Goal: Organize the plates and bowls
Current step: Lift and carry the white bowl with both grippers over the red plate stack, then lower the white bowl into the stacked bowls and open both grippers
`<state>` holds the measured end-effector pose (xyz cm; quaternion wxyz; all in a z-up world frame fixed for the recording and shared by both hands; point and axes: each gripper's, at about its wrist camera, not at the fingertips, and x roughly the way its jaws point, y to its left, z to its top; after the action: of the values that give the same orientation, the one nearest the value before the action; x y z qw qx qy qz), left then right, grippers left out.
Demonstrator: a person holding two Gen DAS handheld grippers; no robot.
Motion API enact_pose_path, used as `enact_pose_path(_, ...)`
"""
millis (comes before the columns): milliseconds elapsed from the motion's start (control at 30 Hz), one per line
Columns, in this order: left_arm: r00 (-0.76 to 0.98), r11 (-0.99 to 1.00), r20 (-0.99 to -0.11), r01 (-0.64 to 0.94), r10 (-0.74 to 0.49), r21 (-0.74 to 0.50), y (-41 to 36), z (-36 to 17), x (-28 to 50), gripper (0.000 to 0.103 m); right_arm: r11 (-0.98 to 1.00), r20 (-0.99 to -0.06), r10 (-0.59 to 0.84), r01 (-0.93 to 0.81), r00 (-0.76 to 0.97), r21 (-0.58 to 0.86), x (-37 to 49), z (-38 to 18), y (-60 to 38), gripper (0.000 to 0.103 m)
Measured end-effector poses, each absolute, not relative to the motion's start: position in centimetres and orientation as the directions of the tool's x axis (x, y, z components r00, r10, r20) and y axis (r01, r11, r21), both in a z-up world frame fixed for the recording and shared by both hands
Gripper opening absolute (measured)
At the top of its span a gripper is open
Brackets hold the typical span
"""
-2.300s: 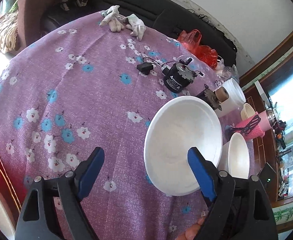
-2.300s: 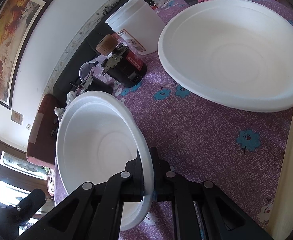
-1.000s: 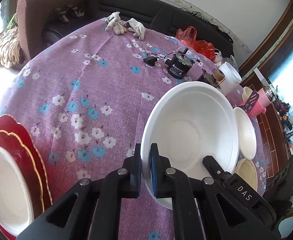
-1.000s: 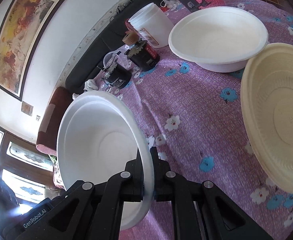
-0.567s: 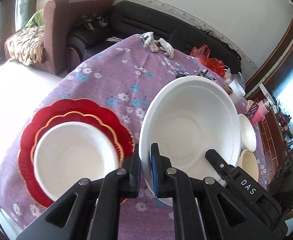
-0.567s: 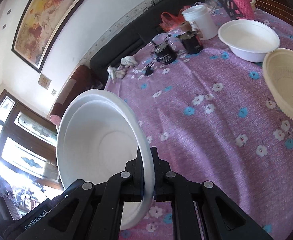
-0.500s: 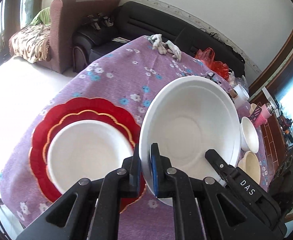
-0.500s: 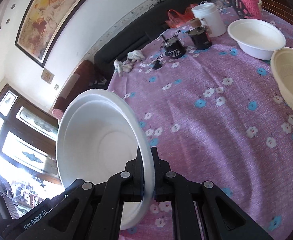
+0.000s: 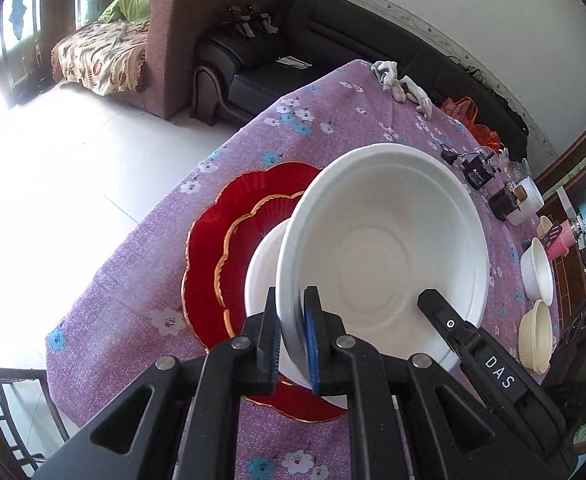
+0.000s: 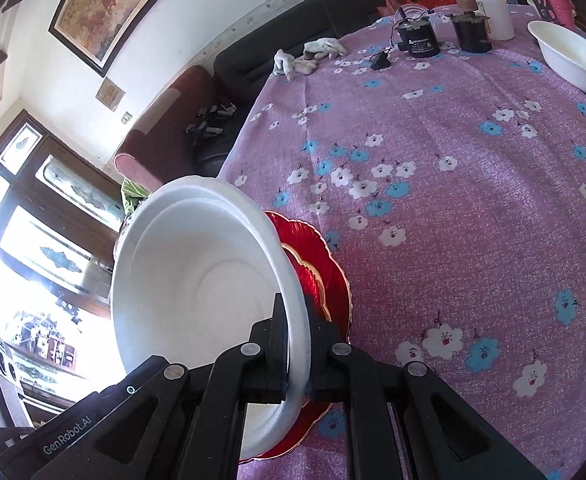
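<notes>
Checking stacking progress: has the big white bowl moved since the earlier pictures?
Yes. The big white bowl has travelled from beside the white jar to above the red plates.

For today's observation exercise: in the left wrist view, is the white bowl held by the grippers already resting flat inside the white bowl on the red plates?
No: the held white bowl is tilted, clamped at its rim by the left gripper, above the lower white bowl.

each wrist view looks forward along its own jaws, close above the white bowl [image 9: 381, 248], down over the red plates [image 9: 221, 240]. both share that bowl [image 10: 197, 280], plates [image 10: 325, 280], flowered table [image 10: 453, 160].
</notes>
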<state>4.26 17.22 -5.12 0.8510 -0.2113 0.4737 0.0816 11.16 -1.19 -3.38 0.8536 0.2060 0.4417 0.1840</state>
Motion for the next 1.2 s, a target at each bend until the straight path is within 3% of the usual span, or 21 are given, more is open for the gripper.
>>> enact_pose_path(67,0.535,0.897,-0.843,-0.346,-0.053,-0.275,17.7,-5.2,3.9,0.017,0.856,-0.683,0.486,-0.138,0.545,0.499,10.9,-3.4,-0.7,0.007)
enact_pose_path(167,0.537,0.898,-0.843,-0.367,-0.007,-0.242,18.6,-4.7,3.2,0.033,0.86,-0.688,0.48,-0.138,0.545,0.491,10.7,-3.6,-0.4,0.007)
enact_pose_path(233,0.554,0.897,-0.832,-0.384,0.035,-0.218,19.2,-4.2,2.6,0.036,0.868,-0.693,0.467,-0.134,0.549,0.478,10.6,-3.8,-0.2,0.007)
enact_pose_path(467,0.563,0.884,-0.825,-0.411,0.053,-0.224,20.6,-3.8,2.0,0.036,0.886,-0.71,0.45,-0.174,0.542,0.429,10.2,-3.6,1.4,0.008)
enact_pose_path(600,0.548,0.887,-0.836,-0.398,0.025,-0.235,21.2,-4.2,2.4,0.036,0.924,-0.705,0.371,-0.162,0.605,0.347,9.9,-3.1,1.6,0.008)
enact_pose_path(733,0.567,0.878,-0.822,-0.414,0.043,-0.24,21.8,-3.6,1.8,0.036,0.92,-0.728,0.38,-0.148,0.57,0.364,10.4,-3.4,1.1,0.009)
enact_pose_path(967,0.593,0.876,-0.804,-0.408,0.04,-0.257,21.7,-2.2,1.1,0.036,0.942,-0.689,0.322,-0.144,0.649,0.303,9.6,-1.5,0.1,0.031)
enact_pose_path(1100,0.596,0.88,-0.802,-0.401,0.038,-0.256,21.1,-2.1,1.1,0.036,0.932,-0.653,0.333,-0.132,0.68,0.337,9.5,-0.6,-1.2,0.035)
enact_pose_path(1200,0.598,0.885,-0.801,-0.389,0.032,-0.254,20.2,-2.0,1.1,0.036,0.92,-0.686,0.378,-0.171,0.622,0.351,10.1,-1.4,-0.5,0.035)
